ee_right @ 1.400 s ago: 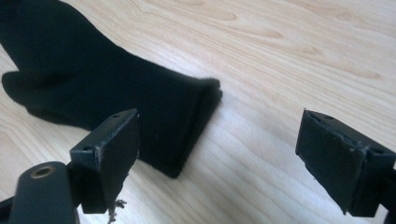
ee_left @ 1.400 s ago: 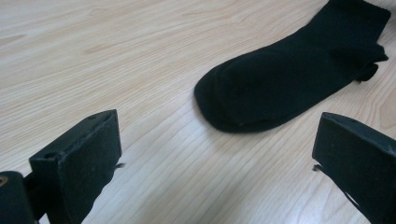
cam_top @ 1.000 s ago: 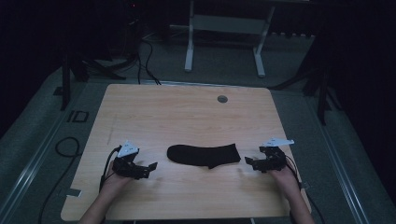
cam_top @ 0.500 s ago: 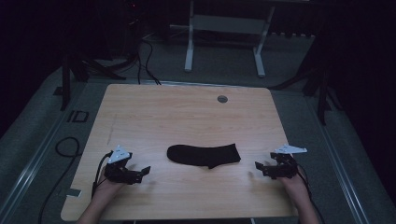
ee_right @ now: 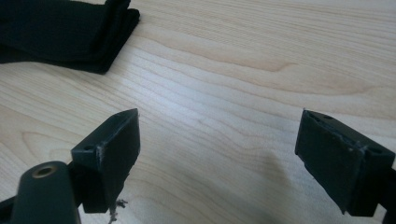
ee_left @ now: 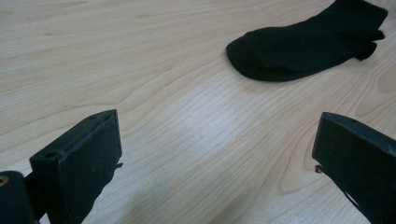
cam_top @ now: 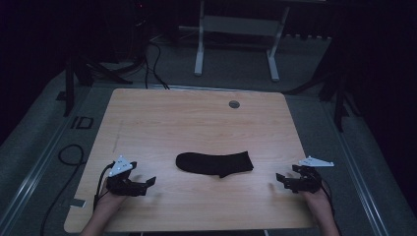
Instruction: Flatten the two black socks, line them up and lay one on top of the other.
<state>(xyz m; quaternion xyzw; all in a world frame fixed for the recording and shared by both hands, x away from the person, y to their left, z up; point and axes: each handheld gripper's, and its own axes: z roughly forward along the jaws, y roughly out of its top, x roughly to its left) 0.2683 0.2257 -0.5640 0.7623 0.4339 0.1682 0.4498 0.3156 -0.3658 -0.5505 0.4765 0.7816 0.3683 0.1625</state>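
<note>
field notes, my view from the remote station. flat black fabric sock (cam_top: 215, 163) lies near the middle of the light wood-grain table (cam_top: 196, 118), a little toward my edge. its long axis runs left to right across the table: rounded toe end toward my left, cuff end toward my right.

left hand-held gripper (cam_top: 147, 182) sits on my side of the sock, off its toe end, jaws spread wide with nothing between them. in the left gripper view the sock (ee_left: 306, 44) lies ahead and to the upper right of the jaws, with bare table between.

right hand-held gripper (cam_top: 280, 179) sits off the sock's cuff end, also released, jaws wide apart and empty. in the right gripper view the sock's cuff (ee_right: 65, 32) lies ahead at upper left, apart from the jaws.

i judge the left a shade nearer to its end of the sock, though the margin is slim. each hand-held gripper points inward toward the sock, so either end could be taken by reaching forward and inward along the sock's length.
</note>
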